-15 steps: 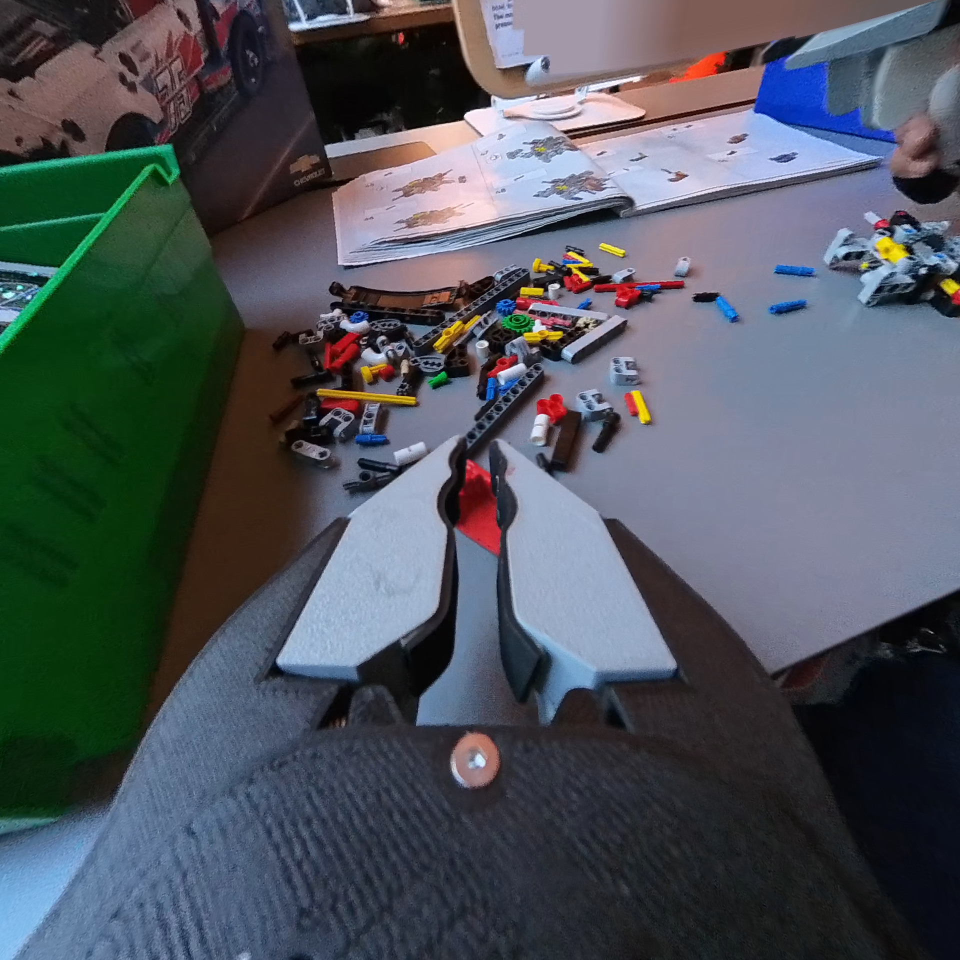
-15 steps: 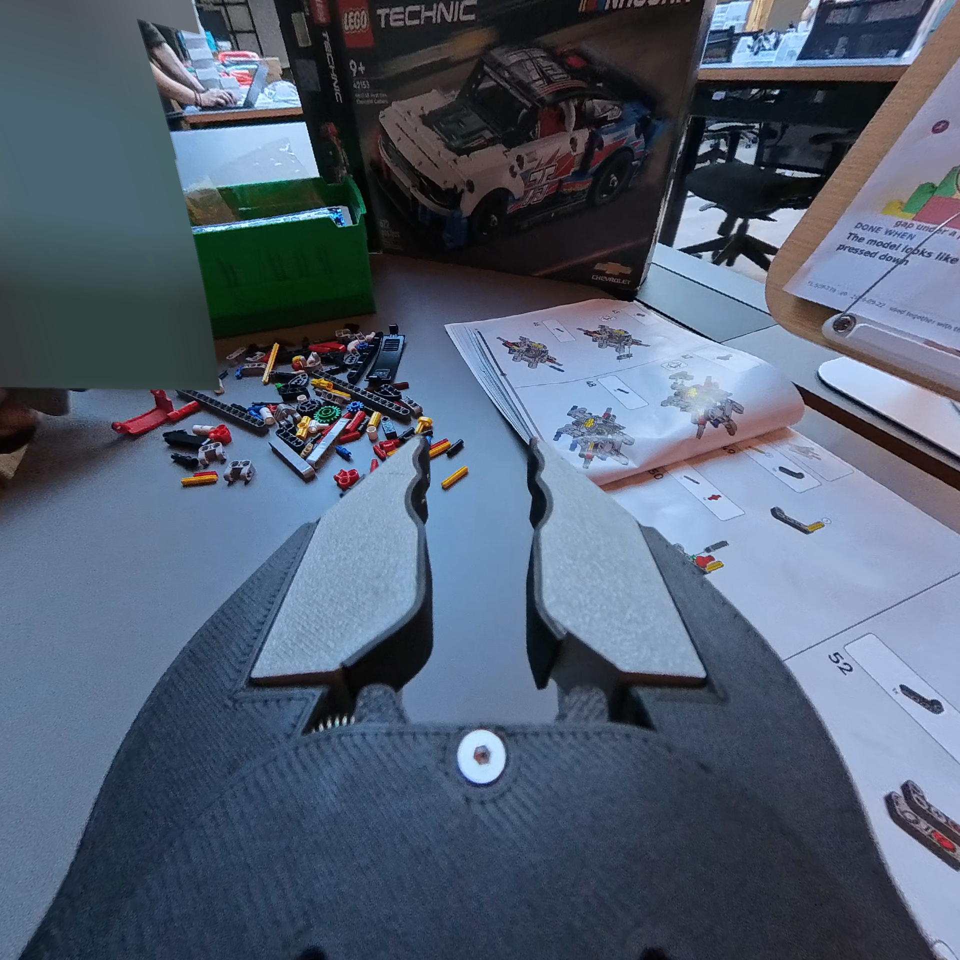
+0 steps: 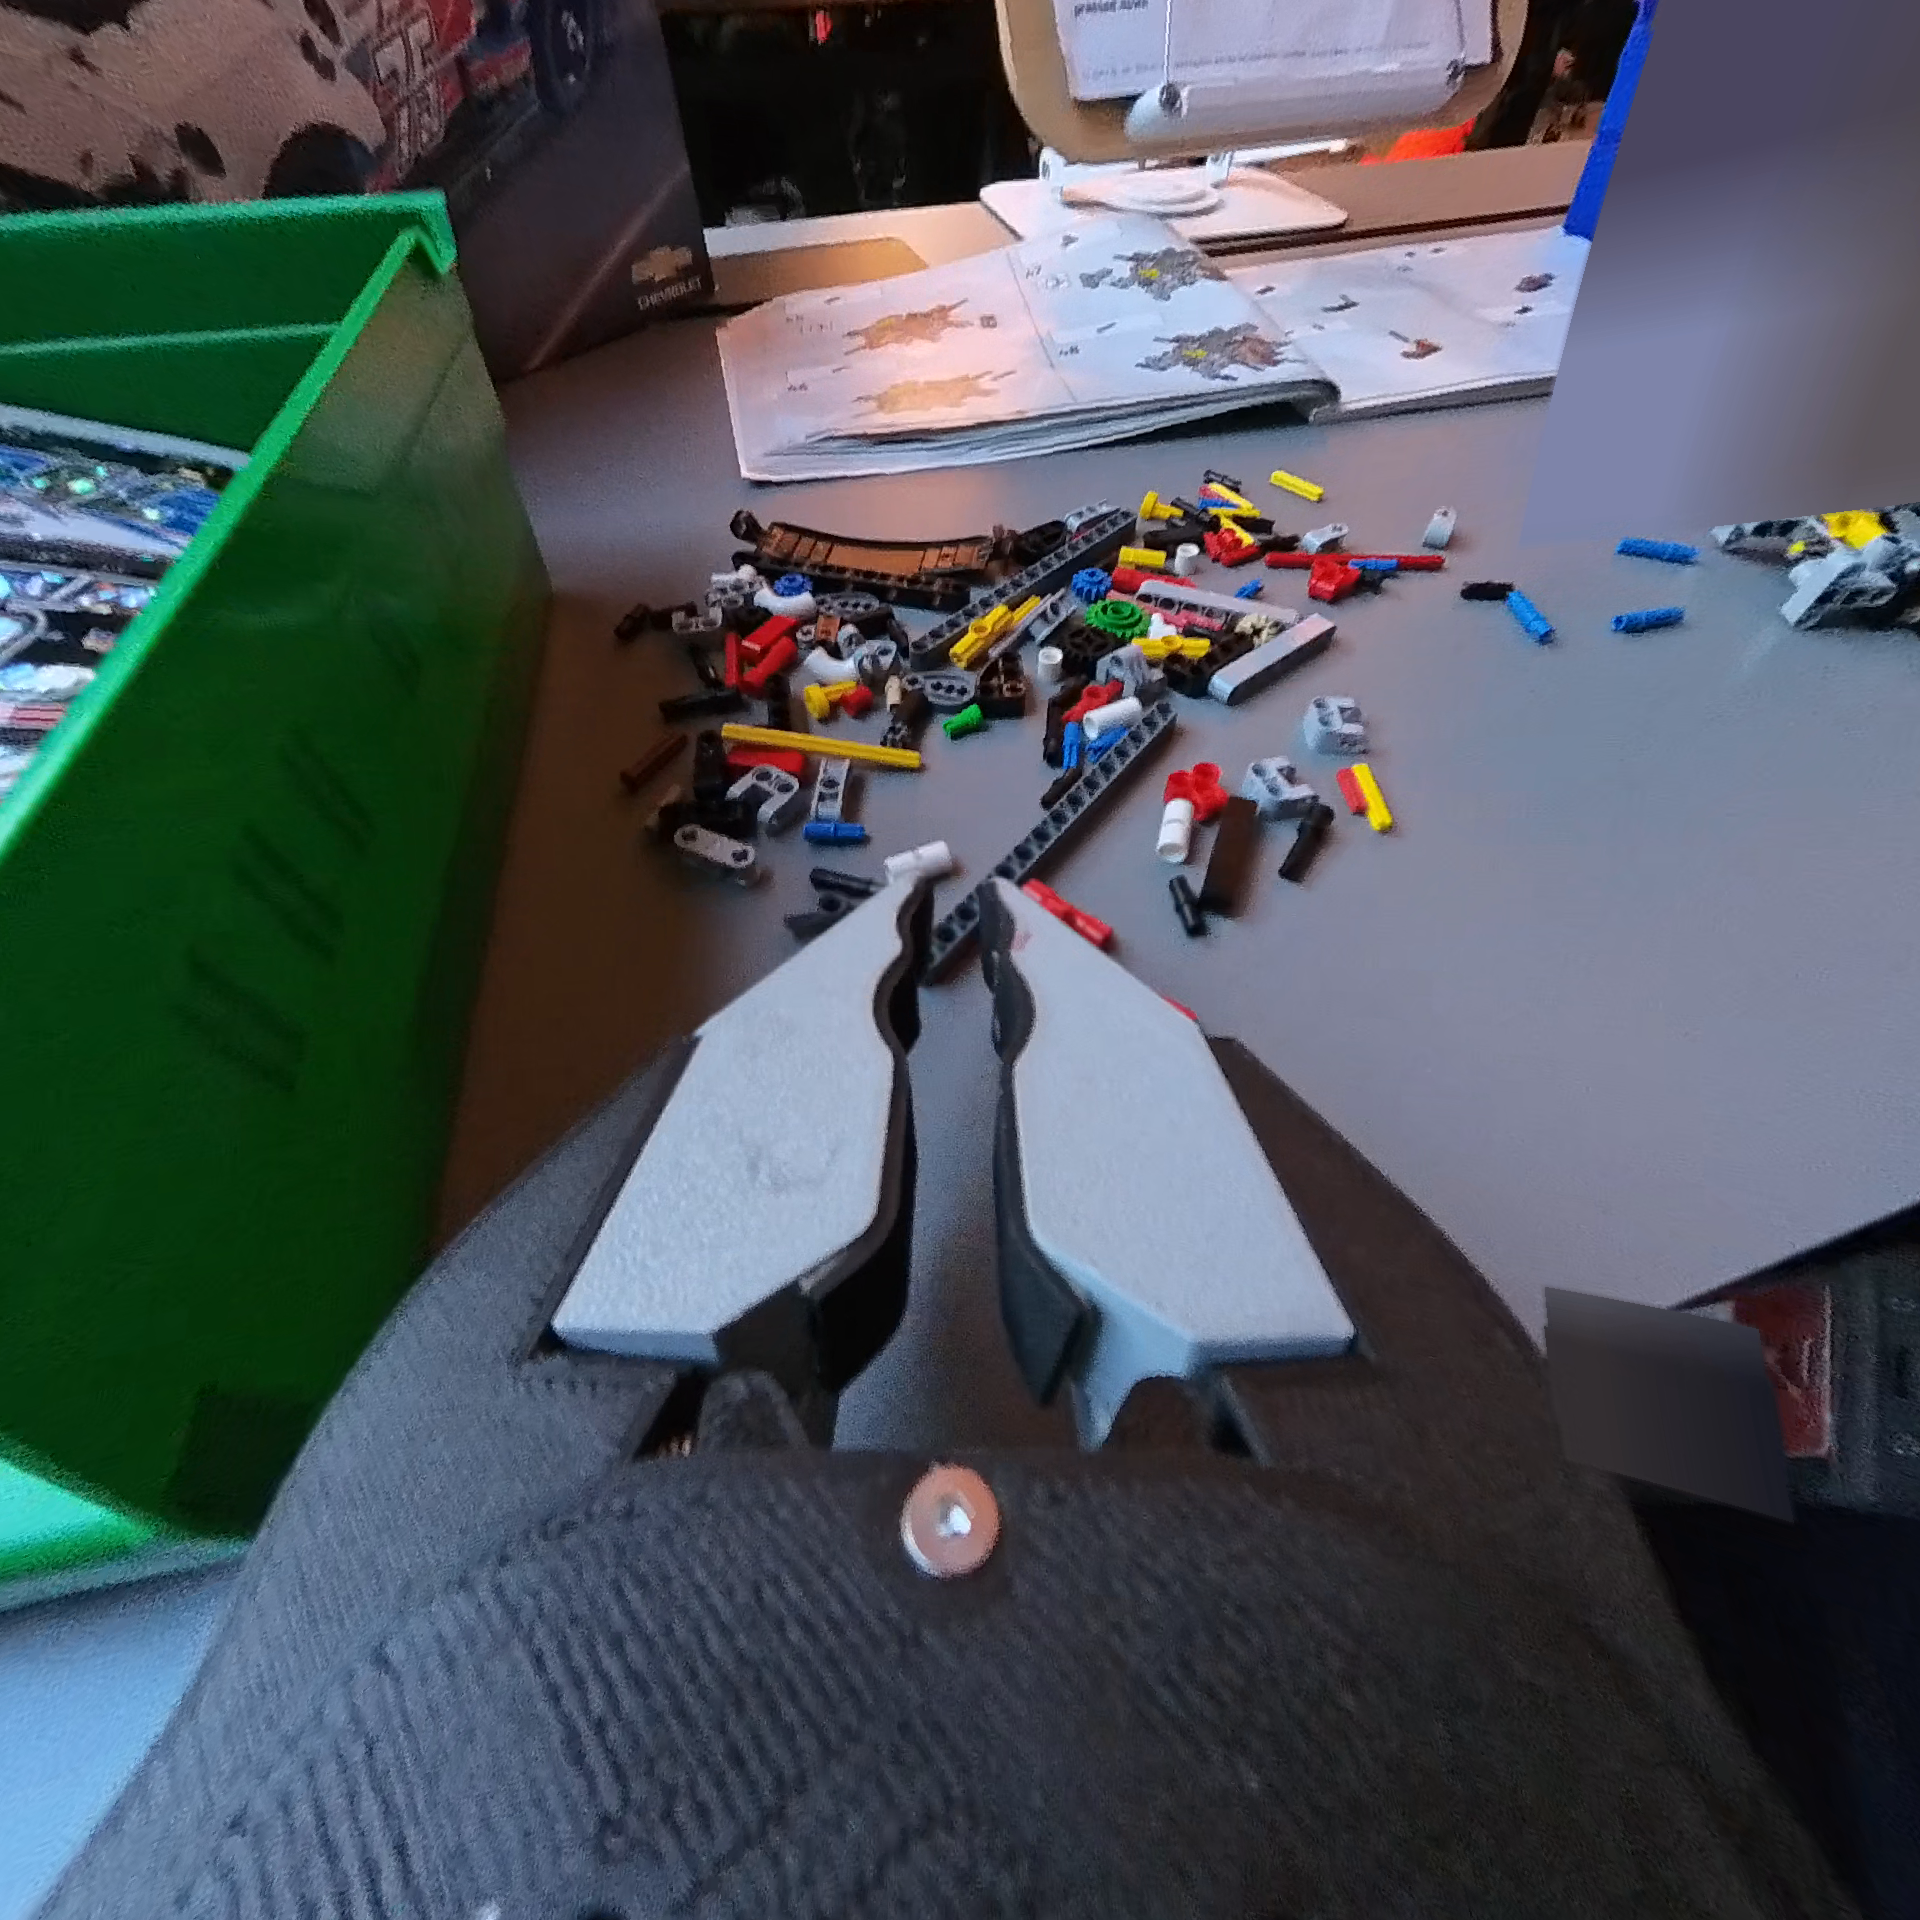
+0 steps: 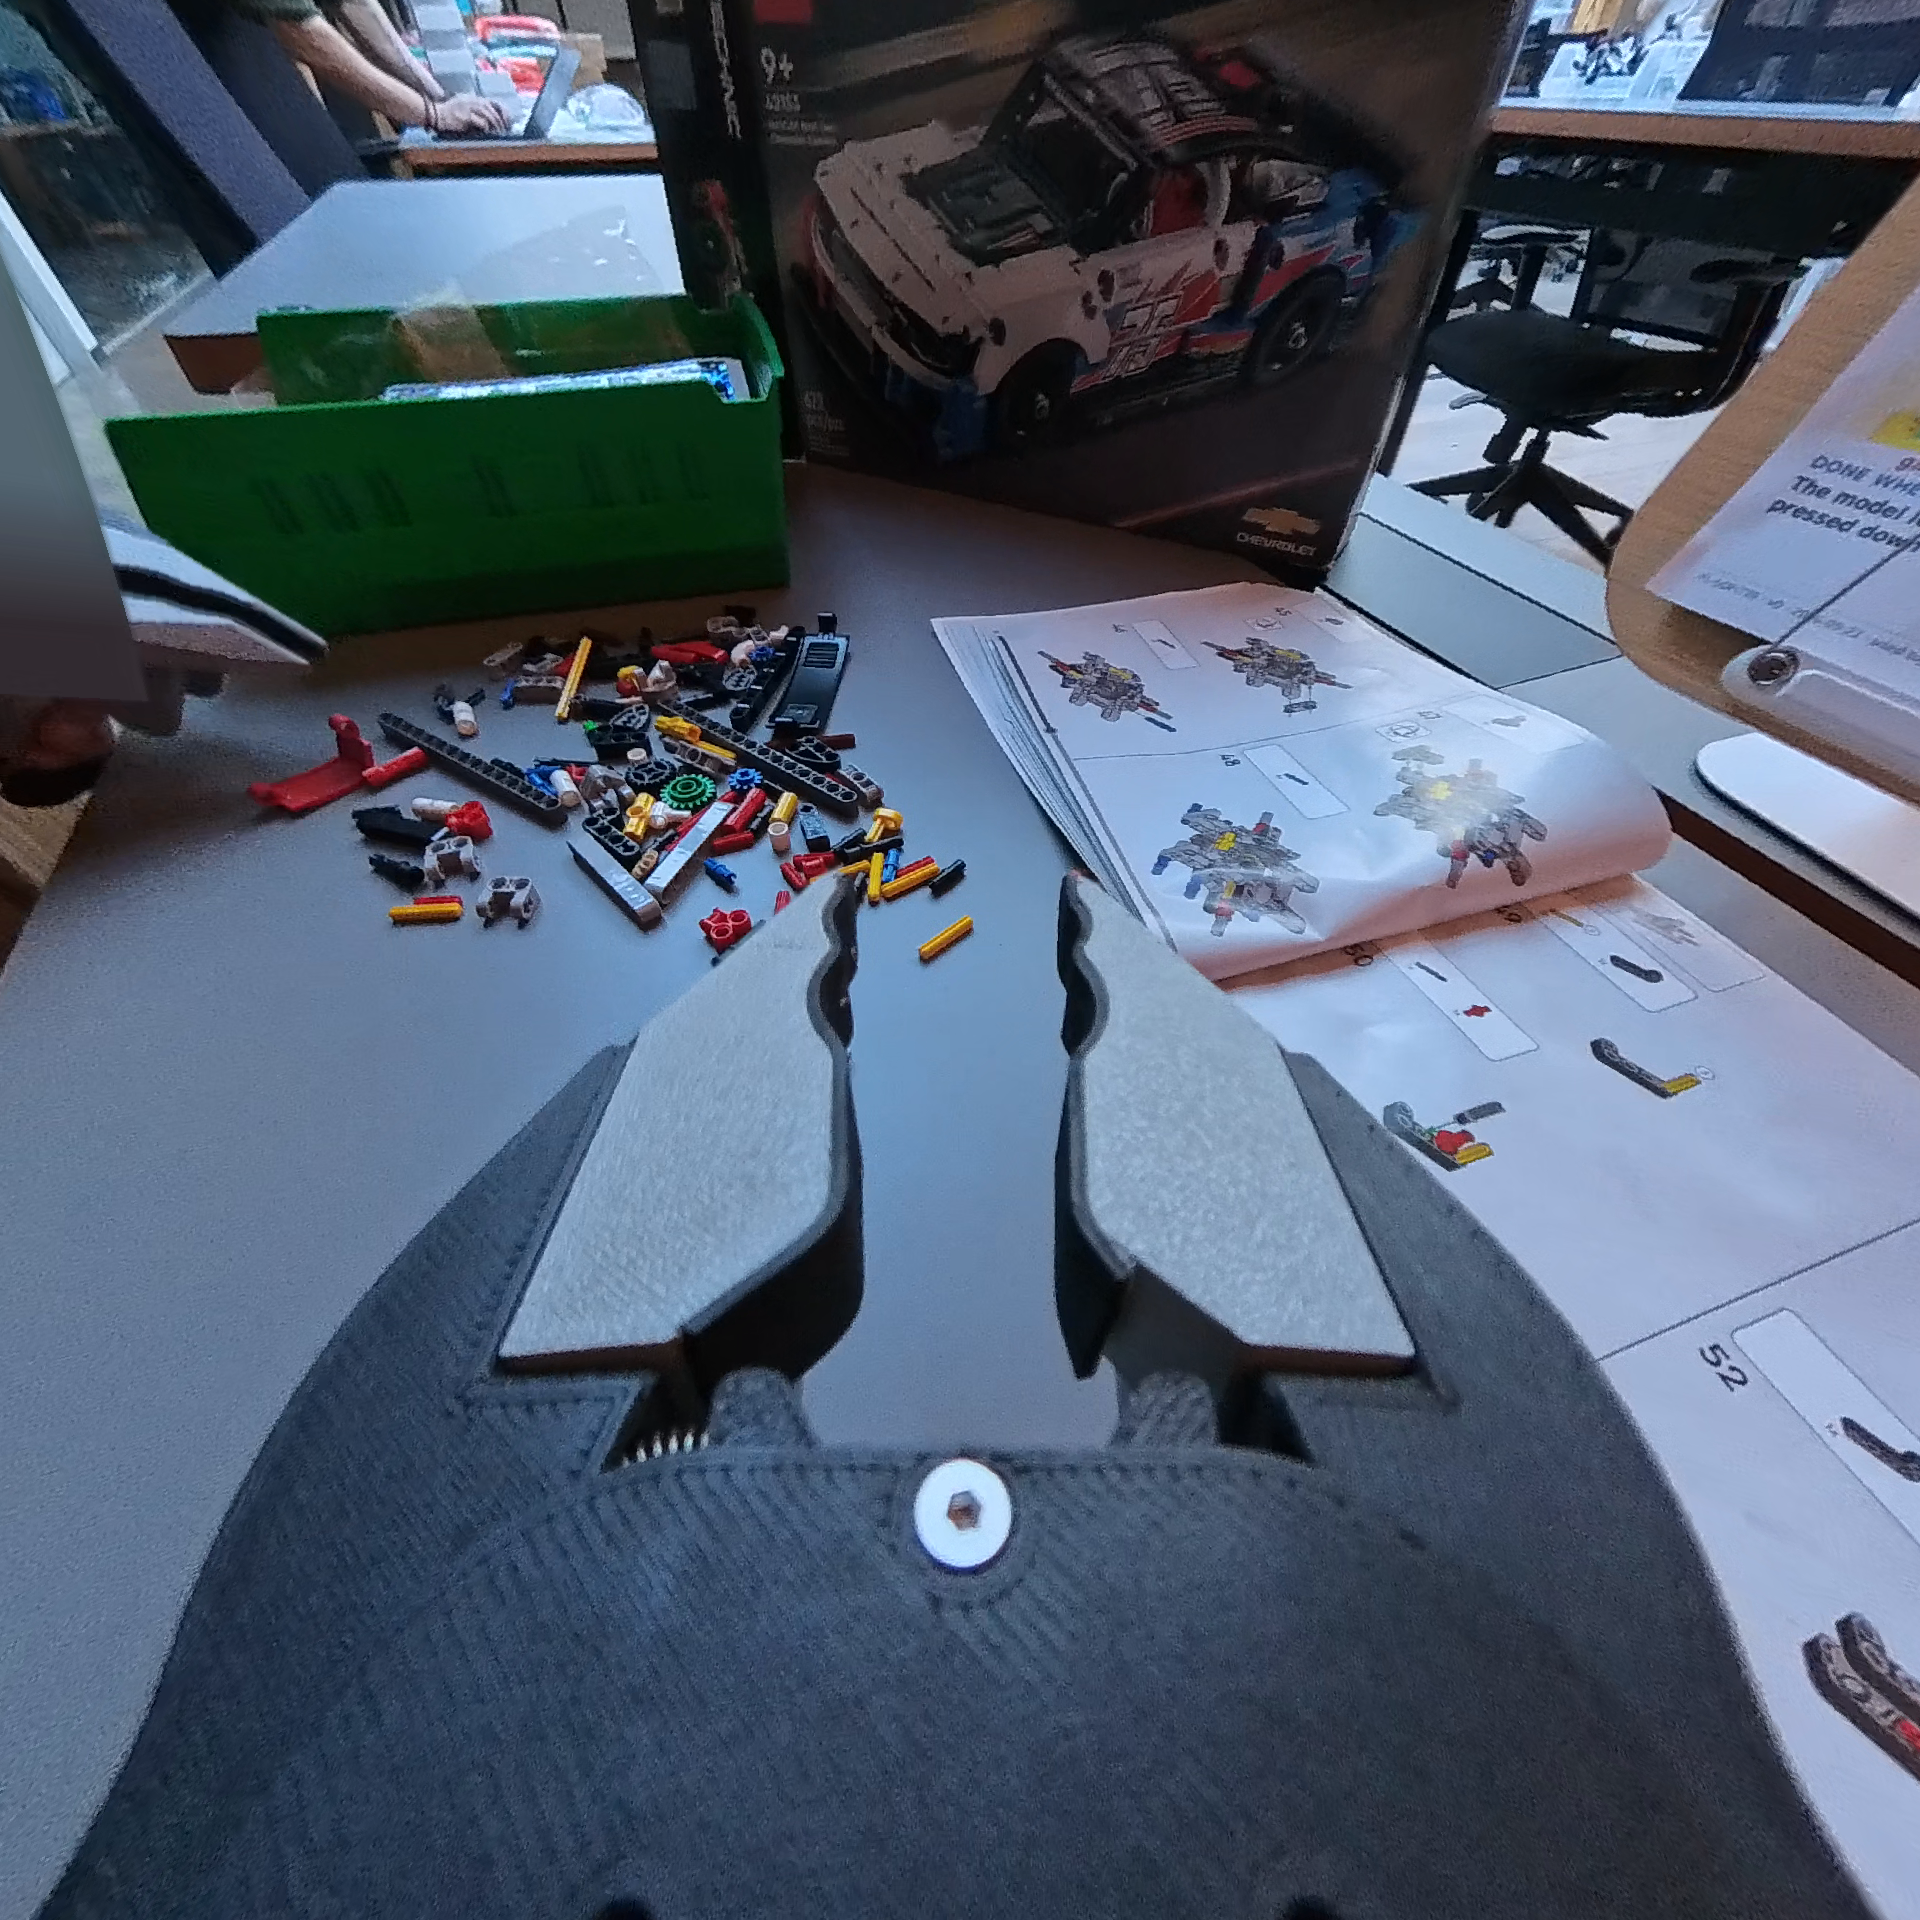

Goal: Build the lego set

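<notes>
Your left gripper (image 3: 956, 894) has swung a little since the last frame: the red piece (image 3: 1070, 914) that showed through its gap half a second ago now peeks out from under the right-hand finger, and the end of a long dark grey beam (image 3: 1091, 790) shows in the gap instead. Its tongs are drawn nearly together with a thin slit between them, pinching nothing (the right wrist view shows the red piece lying flat on the grey table (image 3: 1558, 935)). A green bin (image 3: 260, 727) stands close on your left, the heap of loose pieces (image 3: 935, 644) just ahead. Your right gripper (image 4: 956, 894) has its tongs spread wide and bare over the table, a yellow pin (image 4: 945, 937) lying beyond them and the open booklet (image 4: 1299, 790) just beside the right finger.
</notes>
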`<state>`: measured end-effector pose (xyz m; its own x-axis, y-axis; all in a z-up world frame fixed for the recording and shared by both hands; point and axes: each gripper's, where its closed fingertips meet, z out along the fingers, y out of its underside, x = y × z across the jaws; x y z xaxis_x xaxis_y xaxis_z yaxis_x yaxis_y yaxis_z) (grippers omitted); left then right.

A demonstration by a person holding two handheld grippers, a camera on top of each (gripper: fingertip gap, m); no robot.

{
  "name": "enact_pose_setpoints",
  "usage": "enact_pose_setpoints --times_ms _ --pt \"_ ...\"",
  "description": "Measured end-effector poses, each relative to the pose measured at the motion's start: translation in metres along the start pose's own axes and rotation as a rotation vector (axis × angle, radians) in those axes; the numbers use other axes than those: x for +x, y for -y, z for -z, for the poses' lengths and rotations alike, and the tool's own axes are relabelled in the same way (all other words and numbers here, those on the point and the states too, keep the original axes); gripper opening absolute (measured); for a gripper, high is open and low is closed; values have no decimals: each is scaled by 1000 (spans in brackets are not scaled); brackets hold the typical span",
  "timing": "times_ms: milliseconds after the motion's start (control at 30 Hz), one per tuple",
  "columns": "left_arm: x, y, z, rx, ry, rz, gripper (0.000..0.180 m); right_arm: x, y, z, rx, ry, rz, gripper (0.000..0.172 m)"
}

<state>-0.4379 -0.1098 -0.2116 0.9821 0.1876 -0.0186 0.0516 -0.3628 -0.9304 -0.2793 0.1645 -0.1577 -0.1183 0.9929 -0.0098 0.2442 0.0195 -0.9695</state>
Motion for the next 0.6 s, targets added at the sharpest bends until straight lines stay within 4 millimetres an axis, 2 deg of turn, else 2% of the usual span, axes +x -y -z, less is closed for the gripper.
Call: enact_pose_setpoints --times_ms 200,600 --pt "-1 -18 -2 -42 -29 19 7 -3 -3 -3 -20 -12 49 34" --pt "-1 -15 -1 -13 -68 81 8 2 -7 -4 -25 -18 28 33"
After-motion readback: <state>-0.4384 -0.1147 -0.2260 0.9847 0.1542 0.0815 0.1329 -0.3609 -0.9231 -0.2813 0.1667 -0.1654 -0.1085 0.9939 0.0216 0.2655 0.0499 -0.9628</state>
